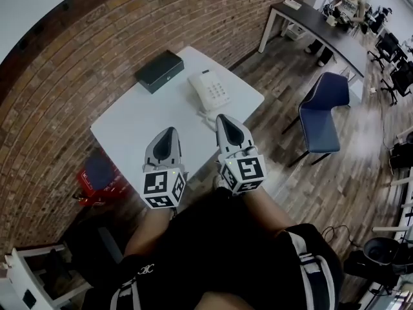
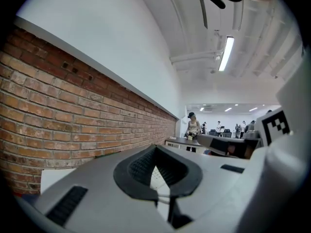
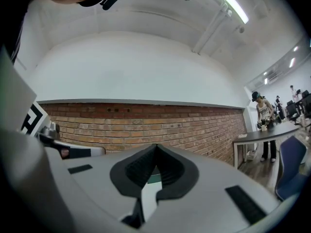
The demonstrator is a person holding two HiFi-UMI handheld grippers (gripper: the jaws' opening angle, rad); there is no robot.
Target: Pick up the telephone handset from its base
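White plastic push-button telephone point(image 1: 216, 95) is sitting near the right-hand edge of a white square table point(image 1: 139, 118), which is standing against a red brick wall point(image 1: 77, 50). Its white handset point(image 1: 197, 89) is lying in place on the base, along the side nearer the wall, with nothing touching it. A curled white cord point(image 1: 210, 117) is trailing off the near end of the phone. Any print on the telephone is too small to read. A dark rectangular box point(image 1: 159, 71) is resting just beyond the phone, close to the wall, and is showing no legible label.

The person is holding both tools level over the near edge of the table, side by side. The left gripper point(image 1: 169, 132) is pointing at bare tabletop; in the left gripper view its jaws point(image 2: 155, 149) are meeting at the tips with nothing between them. The right gripper point(image 1: 222, 117) is sitting just short of the cord, apart from the phone, and its own view point(image 3: 155, 147) is showing it pressed fully together and empty too. Each marker cube is carrying black-and-white square patterns, not words.

Pale lettering on the person's dark clothing point(image 1: 145, 270) is only partly legible. A blue chair point(image 1: 326, 108) is standing to the right, and a red crate point(image 1: 100, 181) is sitting on the floor at the left.
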